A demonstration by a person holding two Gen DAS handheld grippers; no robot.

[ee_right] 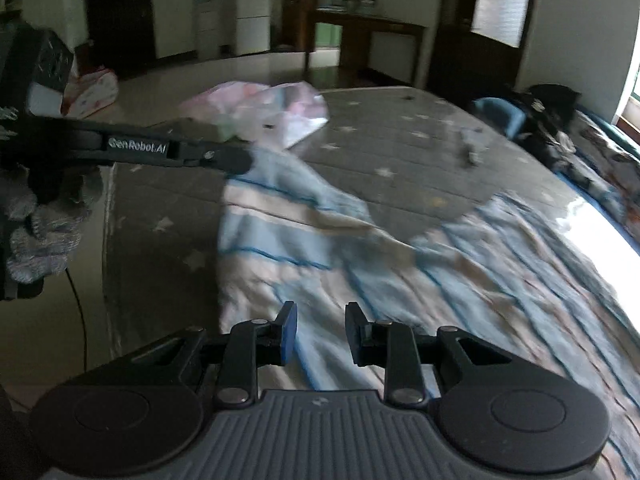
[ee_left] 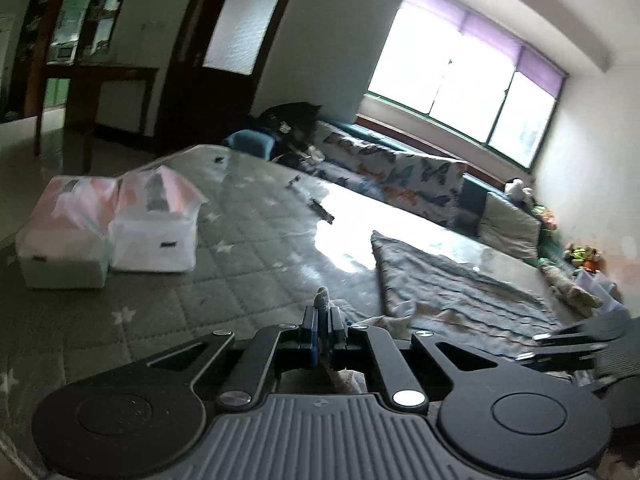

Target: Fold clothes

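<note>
A striped garment (ee_right: 312, 240) in pale blue, beige and white lies spread on the grey star-patterned mattress (ee_right: 400, 160); its far part (ee_left: 460, 292) also shows in the left wrist view. My left gripper (ee_left: 322, 320) is shut on an edge of the garment, and a tuft of fabric pokes up between its fingers. From the right wrist view the left gripper (ee_right: 240, 164) lifts the garment's far left corner, held by a gloved hand (ee_right: 40, 216). My right gripper (ee_right: 321, 332) hovers open just above the garment's near part, nothing between its fingers. It also appears as the right gripper (ee_left: 532, 347) low at the right edge.
Two white plastic-wrapped packages (ee_left: 152, 224) sit on the mattress's left part. A sofa with a butterfly cover (ee_left: 400, 176) and cushions runs under the bright window (ee_left: 460, 80). A blue stool (ee_left: 252, 142), a dark wooden table (ee_left: 100, 80) and a fridge (ee_right: 252, 12) stand beyond.
</note>
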